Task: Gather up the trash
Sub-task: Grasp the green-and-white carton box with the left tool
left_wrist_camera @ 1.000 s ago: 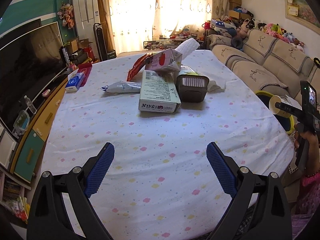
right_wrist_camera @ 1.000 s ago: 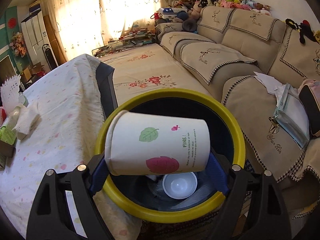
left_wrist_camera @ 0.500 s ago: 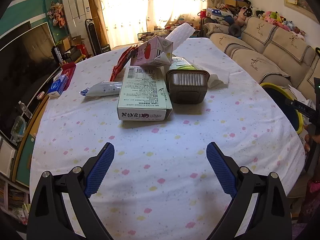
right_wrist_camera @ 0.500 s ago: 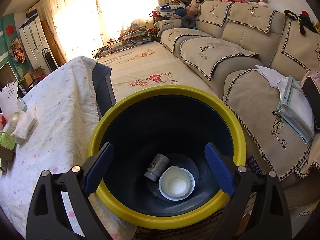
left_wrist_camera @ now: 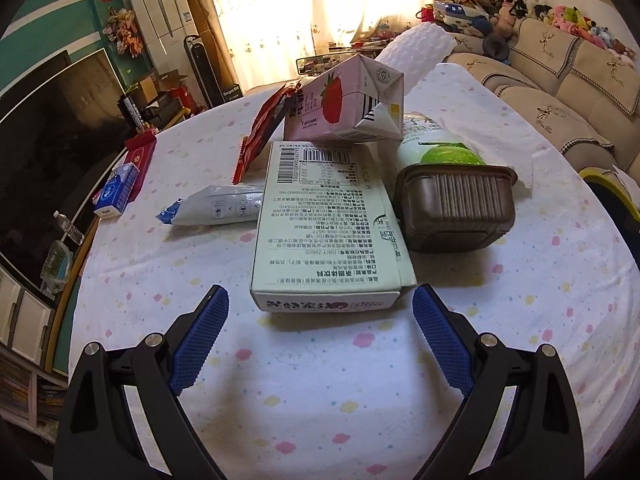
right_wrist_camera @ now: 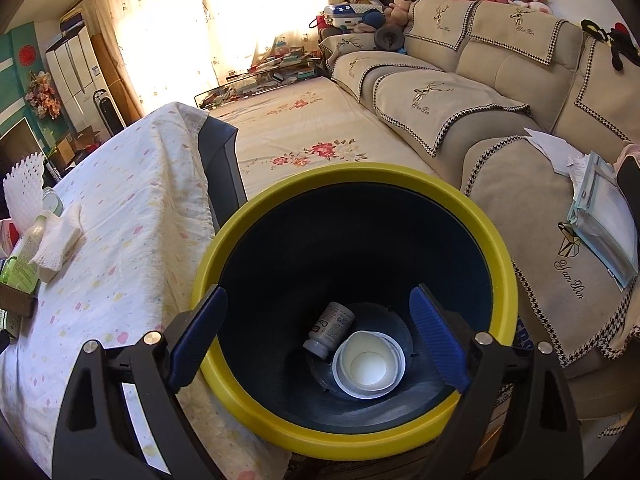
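My left gripper (left_wrist_camera: 320,332) is open just in front of a pale green carton (left_wrist_camera: 326,232) lying flat on the table, its near end level with the fingertips. Behind it lie a pink strawberry milk carton (left_wrist_camera: 344,108), a brown plastic tray (left_wrist_camera: 454,208), a green-labelled bottle (left_wrist_camera: 440,148), a red wrapper (left_wrist_camera: 266,124) and a white wrapper (left_wrist_camera: 220,210). My right gripper (right_wrist_camera: 318,328) hangs open and empty over the yellow-rimmed bin (right_wrist_camera: 280,196). At the bin's bottom lie a paper cup (right_wrist_camera: 368,364) and a small bottle (right_wrist_camera: 330,328).
A flowered cloth covers the table (left_wrist_camera: 320,400). A blue tissue pack (left_wrist_camera: 116,190) and a red box (left_wrist_camera: 140,160) sit at its left edge, above a TV (left_wrist_camera: 44,140). A beige sofa (right_wrist_camera: 500,92) stands right of the bin, papers (right_wrist_camera: 600,216) on its seat.
The paper cup left my right gripper and dropped into the bin. My left gripper moved forward over the table toward the pale green carton.
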A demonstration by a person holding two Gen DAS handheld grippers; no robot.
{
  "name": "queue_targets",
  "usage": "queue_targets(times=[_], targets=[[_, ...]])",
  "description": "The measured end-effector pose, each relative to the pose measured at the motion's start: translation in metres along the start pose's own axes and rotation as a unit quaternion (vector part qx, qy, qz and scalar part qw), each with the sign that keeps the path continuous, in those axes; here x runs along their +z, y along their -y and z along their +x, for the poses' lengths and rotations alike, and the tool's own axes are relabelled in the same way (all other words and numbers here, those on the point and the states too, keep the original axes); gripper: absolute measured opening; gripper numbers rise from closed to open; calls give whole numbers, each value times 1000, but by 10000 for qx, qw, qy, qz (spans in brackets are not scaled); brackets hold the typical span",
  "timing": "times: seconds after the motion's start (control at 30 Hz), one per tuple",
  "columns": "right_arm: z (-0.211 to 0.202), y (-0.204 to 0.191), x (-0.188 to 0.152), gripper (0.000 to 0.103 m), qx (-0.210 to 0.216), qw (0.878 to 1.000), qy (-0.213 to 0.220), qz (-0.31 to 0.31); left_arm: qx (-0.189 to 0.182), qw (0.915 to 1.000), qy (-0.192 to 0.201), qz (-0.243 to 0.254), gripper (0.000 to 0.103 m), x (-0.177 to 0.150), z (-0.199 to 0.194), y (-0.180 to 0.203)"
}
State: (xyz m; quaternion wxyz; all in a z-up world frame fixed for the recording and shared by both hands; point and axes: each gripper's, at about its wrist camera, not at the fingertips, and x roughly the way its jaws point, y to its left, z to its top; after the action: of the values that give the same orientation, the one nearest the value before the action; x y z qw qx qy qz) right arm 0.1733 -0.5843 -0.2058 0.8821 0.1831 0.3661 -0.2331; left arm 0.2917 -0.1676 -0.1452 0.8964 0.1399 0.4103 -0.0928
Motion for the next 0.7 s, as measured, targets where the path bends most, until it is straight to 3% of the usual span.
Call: queue_targets(times=[0.33, 0.7], targets=[[6, -5, 0, 88, 51, 9999, -107, -36, -288, 9995, -74, 57, 92, 11, 16, 4], [10, -3, -1, 88, 58, 9998, -167, -4, -61, 9999, -88, 122, 92, 20, 33, 1]])
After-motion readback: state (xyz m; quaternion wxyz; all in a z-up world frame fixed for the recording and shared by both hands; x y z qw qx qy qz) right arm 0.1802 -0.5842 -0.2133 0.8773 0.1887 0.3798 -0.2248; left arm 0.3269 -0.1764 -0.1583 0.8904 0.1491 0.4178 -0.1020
